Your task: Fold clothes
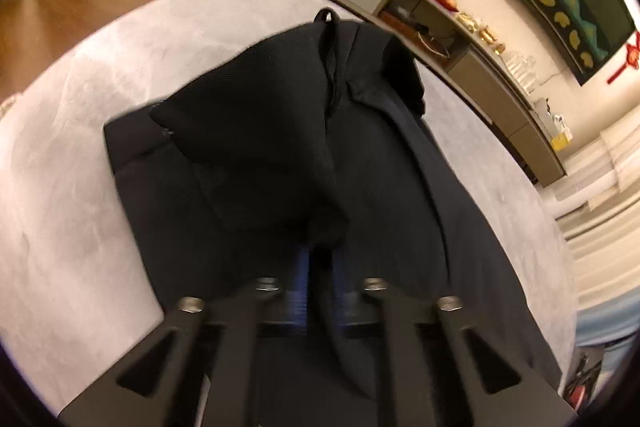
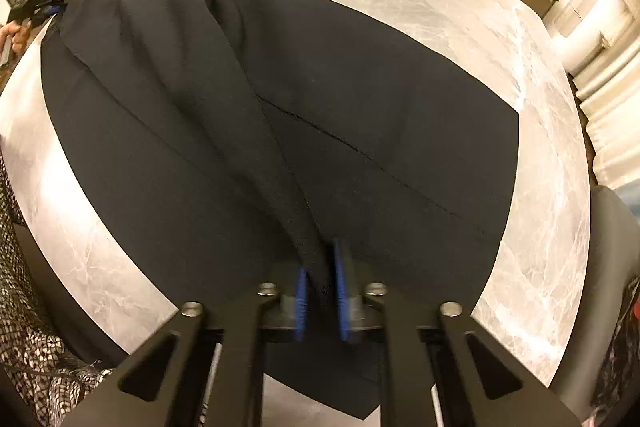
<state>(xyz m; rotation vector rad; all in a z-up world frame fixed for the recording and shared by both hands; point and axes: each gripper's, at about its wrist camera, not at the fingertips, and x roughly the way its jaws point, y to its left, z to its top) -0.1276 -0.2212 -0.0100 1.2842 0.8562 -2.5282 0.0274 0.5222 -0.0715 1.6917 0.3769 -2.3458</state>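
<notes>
Black trousers [image 2: 248, 99] lay partly doubled on the marble table [image 2: 460, 7]. We had both the left gripper [image 1: 320, 267] and right gripper [image 2: 320, 279] pinching cloth; one fold begun, more folds and smoothing remained.

Warm indoor light washes your views yellow. The black garment [image 1: 280, 155] swallows detail, nearly featureless. Around it, the marble table [image 2: 460, 11] shows soft glare; straight edges beyond it curve, and the corners go black.
</notes>
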